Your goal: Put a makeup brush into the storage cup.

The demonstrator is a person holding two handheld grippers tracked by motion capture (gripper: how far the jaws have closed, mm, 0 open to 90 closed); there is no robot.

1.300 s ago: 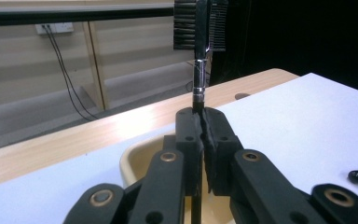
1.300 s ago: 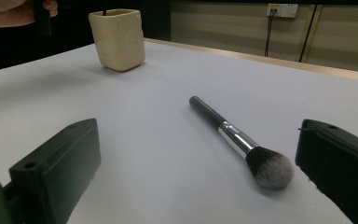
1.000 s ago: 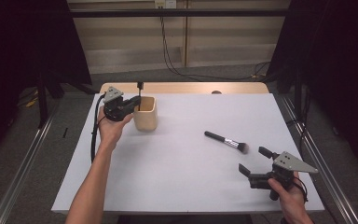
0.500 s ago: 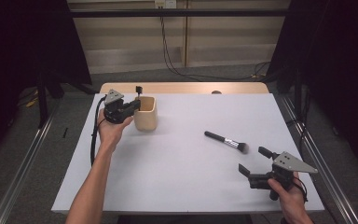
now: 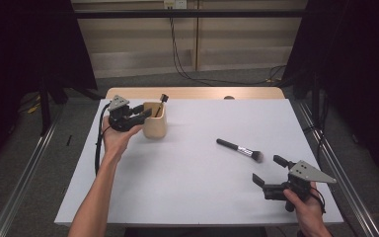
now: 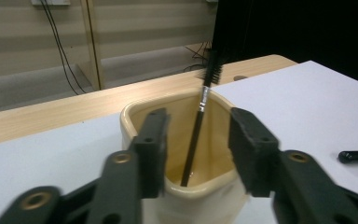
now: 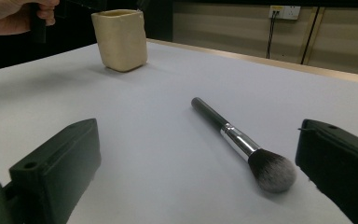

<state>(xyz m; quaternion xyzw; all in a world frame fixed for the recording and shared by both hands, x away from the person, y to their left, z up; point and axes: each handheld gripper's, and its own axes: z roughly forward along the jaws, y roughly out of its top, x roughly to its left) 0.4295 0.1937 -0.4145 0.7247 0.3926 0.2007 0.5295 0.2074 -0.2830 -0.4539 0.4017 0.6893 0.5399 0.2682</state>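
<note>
Left gripper (image 6: 196, 154) at the cup (image 5: 154, 120), far left of desk (image 5: 187, 197): jaws just opened, spoolie (image 6: 196, 126) freed, standing inside. Lift straight up w/o knocking it. Right gripper (image 5: 271, 174) apart, near powder brush (image 5: 239, 149).

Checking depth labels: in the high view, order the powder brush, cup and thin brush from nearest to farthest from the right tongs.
1. Powder brush, lying just up-left of the right tongs.
2. Cup, far left.
3. Thin brush, standing in the cup, leaning on its far rim.
</note>
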